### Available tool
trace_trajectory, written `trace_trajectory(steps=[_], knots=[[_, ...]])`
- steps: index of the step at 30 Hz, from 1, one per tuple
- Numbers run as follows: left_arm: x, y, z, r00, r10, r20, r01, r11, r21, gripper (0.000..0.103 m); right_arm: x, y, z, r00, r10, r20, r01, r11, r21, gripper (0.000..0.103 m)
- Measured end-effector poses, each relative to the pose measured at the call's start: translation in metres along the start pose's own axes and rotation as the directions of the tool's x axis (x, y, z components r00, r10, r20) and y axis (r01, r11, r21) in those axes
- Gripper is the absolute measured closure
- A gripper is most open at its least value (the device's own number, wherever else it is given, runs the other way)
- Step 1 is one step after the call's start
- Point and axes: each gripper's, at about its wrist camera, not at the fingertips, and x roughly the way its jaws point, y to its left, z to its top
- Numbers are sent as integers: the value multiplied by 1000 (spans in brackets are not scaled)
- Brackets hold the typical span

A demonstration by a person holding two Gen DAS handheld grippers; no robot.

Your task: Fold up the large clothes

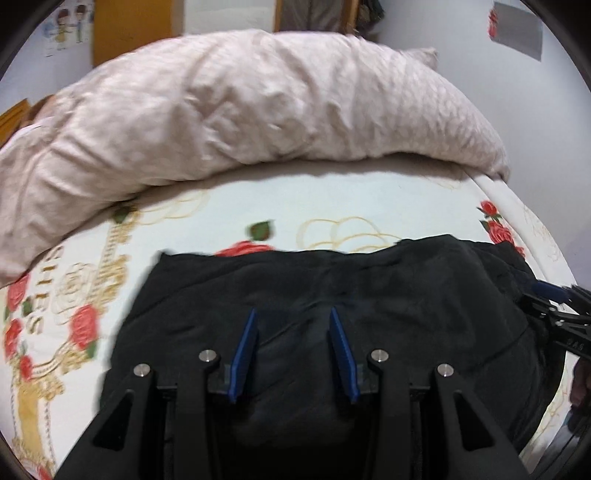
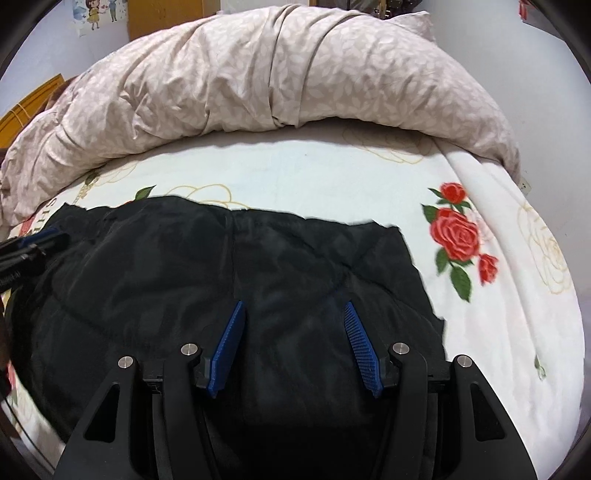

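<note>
White cotton printed with red roses and gold outlines is covering the bed [image 2: 332,173], and this sheet is serving as the working surface. A beige duvet [image 2: 258,66] with a pale leaf pattern is lying bunched in a long, rumpled roll along the far side of the sheet, beyond the black garment [image 2: 184,266]. Pale walls are showing behind the duvet, with a wooden panel [image 1: 129,29] and a cartoon sticker [image 2: 96,13] up at the far left.

The black garment is lying spread on the sheet on the near side of the duvet, well apart from it. Its fabric is looking smooth, slightly shiny and padded, with soft creases and a seam running away from the cameras toward the duvet. Its far edge is running roughly parallel to the duvet, so its long axis is lying across the bed, side to side; its near part is passing out of view under the grippers.

The left gripper [image 1: 293,354] is hanging over the garment's left part, its ribbed blue pads [image 1: 245,354] parted with nothing pinched between them. The right gripper [image 2: 293,347] is hanging over the garment's right part, its blue pads [image 2: 360,347] likewise spread and gripping nothing.
</note>
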Motion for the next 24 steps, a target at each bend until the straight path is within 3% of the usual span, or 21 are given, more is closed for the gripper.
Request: trace_trajectory(steps=[3, 5, 10, 13, 18, 21, 24], knots=[[-4, 29, -16, 998, 69, -6, -69, 997, -32, 59, -8, -18, -17, 1000, -9, -4, 9, 1000, 29, 47], [7, 47, -27, 997, 73, -39, -76, 994, -78, 58, -4, -29, -26, 1000, -6, -19, 7, 998, 62, 47], [20, 40, -28, 995, 87, -40, -89, 995, -45, 58, 9, -35, -26, 999, -6, -39, 9, 997, 74, 47], [0, 47, -30, 998, 52, -22, -53, 996, -73, 58, -8, -40, -27, 1000, 6, -23, -4, 996, 87, 47], [-42, 75, -56, 995, 101, 18, -99, 990, -100, 58, -43, -60, -55, 1000, 14, 8, -15, 992, 125, 45], [-41, 101, -77, 991, 133, -21, -135, 978, -160, 58, -44, -74, -73, 1000, 16, -5, -15, 986, 167, 44], [-22, 116, -90, 993, 92, -74, -107, 968, -226, 54, -27, -87, -87, 998, 51, -47, -38, 972, 234, 38]])
